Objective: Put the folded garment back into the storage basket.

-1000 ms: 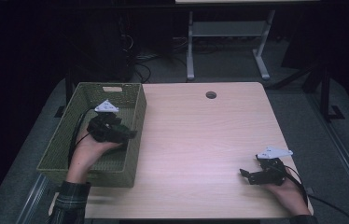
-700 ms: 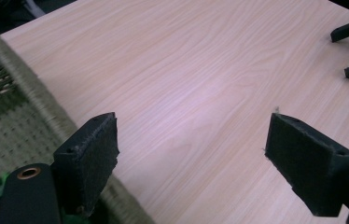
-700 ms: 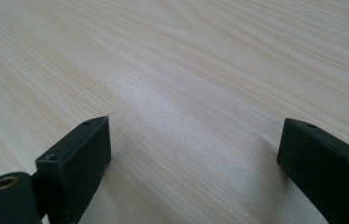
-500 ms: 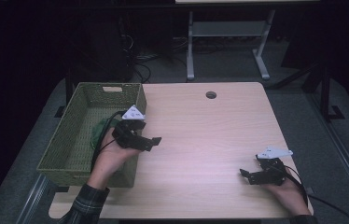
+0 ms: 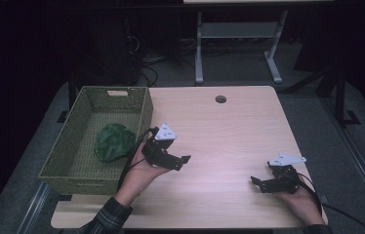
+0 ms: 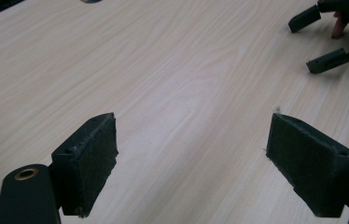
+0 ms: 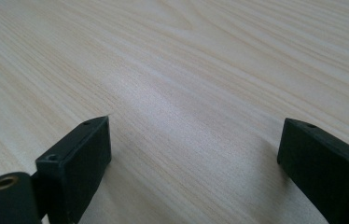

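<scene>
My left hand-held gripper (image 5: 178, 161) hung released over the desk (image 5: 229, 131), the green leaf (image 5: 113, 141) lying in the basket (image 5: 80, 146). My right hand-held gripper (image 5: 258, 183) rested released too. Next, I judged, both should settle.

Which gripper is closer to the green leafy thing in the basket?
The left gripper. It sits just past the basket beside the green leafy thing; the right gripper is far across the table.

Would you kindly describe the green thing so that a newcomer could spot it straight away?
Start at the pale wooden table and find the woven green basket on its left edge. The crumpled leaf-like green thing lies inside it, toward its right wall; it is darker and smoother than the weave.
</scene>
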{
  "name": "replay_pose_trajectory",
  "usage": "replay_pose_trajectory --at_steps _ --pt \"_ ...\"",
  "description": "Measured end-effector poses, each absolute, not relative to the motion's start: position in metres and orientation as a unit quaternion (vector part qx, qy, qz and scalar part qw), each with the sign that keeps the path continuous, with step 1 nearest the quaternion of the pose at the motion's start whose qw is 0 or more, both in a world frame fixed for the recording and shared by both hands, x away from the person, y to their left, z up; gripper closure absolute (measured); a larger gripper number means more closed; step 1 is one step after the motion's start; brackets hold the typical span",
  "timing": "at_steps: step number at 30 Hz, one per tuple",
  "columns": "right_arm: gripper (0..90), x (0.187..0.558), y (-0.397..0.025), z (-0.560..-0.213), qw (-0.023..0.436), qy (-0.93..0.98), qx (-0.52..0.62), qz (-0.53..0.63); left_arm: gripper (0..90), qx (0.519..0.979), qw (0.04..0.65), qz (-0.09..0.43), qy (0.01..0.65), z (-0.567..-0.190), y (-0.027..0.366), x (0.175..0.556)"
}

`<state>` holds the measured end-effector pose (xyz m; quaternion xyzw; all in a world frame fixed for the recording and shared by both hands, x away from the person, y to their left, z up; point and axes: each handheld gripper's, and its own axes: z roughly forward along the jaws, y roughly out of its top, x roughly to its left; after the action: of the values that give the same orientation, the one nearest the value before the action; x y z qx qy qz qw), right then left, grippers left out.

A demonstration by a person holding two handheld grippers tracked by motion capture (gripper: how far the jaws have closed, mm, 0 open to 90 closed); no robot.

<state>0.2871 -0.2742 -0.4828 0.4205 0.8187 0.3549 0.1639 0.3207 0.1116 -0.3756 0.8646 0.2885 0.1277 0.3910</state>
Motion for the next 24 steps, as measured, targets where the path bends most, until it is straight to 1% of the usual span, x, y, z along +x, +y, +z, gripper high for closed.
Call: replay_pose_trajectory --at_steps 4,7,14,24 --pt "9.3 0.287 -0.274 -0.483 0.164 0.819 0.420 0.355 15.6 0.876 0.376 0.125 0.275 -0.391 0.101 0.318" --pt "9.3 0.287 -0.274 -0.483 0.164 0.819 0.420 0.355 15.6 0.877 0.373 0.133 0.271 -0.401 0.096 0.318" --pt "9.2 0.287 -0.274 -0.483 0.164 0.819 0.420 0.355 15.4 0.881 0.362 0.134 0.275 -0.425 0.088 0.321" --pt "9.3 0.287 -0.274 -0.483 0.164 0.819 0.420 0.355 15.2 0.895 0.311 0.133 0.292 -0.462 0.088 0.331"
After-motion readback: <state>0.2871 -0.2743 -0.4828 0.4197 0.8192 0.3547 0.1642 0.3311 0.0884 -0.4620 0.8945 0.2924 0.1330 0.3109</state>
